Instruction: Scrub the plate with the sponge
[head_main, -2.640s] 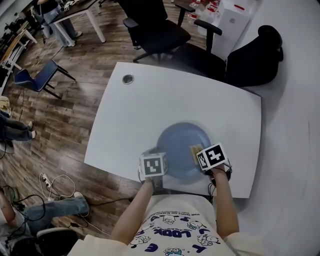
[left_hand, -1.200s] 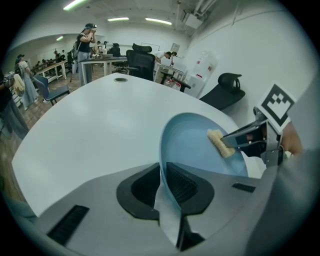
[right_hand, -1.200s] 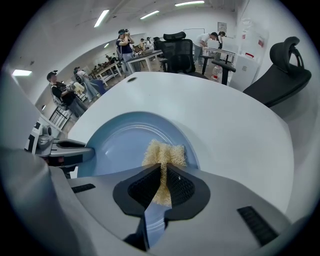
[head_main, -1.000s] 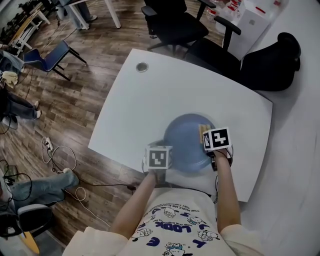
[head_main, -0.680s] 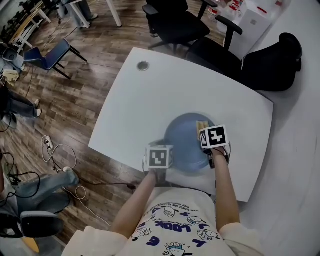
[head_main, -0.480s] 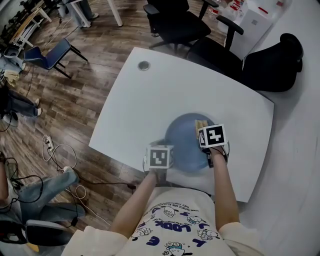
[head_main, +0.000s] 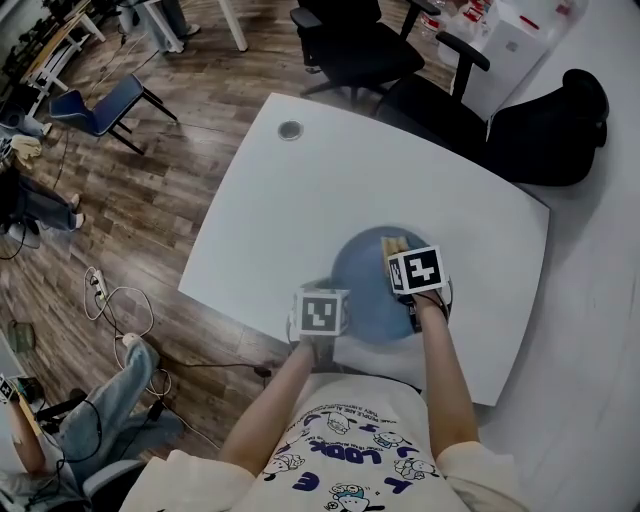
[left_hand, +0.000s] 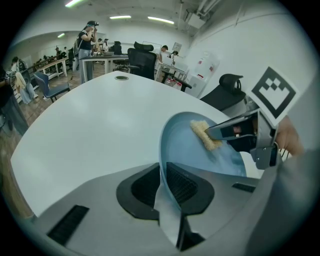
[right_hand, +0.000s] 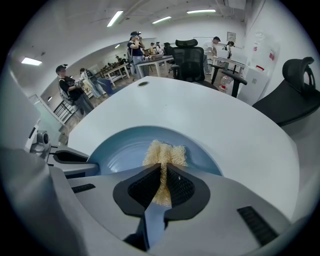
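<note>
Blue plate (head_main: 362, 290) sits on the white tabletop (head_main: 300, 200), close to the near edge, right in front of the person. Left gripper (left_hand: 163, 187) has it by the near-left rim: fingers (left_hand: 187, 186) clamped on that rim, one pad each side. Right gripper (right_hand: 162, 184) comes in from the right, its fingers (right_hand: 140, 189) squeezed tight on the yellow sponge (right_hand: 165, 155), pinching it down the middle. Sponge pokes out past the tips & touches the plate's inner face, toward the far-right part of the dish.

From the head view the marker cubes (head_main: 320, 313) block both sets of tips; the right one also covers a bit of the plate's right side. Elsewhere on the tabletop, a round cable grommet (head_main: 290, 130) at the far-left corner, well apart from the plate.

Beyond the far edge: black office chairs (head_main: 350, 45), a white cabinet (head_main: 505, 40). Off left on the wood floor (head_main: 200, 100): blue chair (head_main: 105, 108), power strip w/ cables (head_main: 100, 292), someone's jeans-clad legs (head_main: 115, 395). People (right_hand: 134, 47) stand at desks in the bg.
</note>
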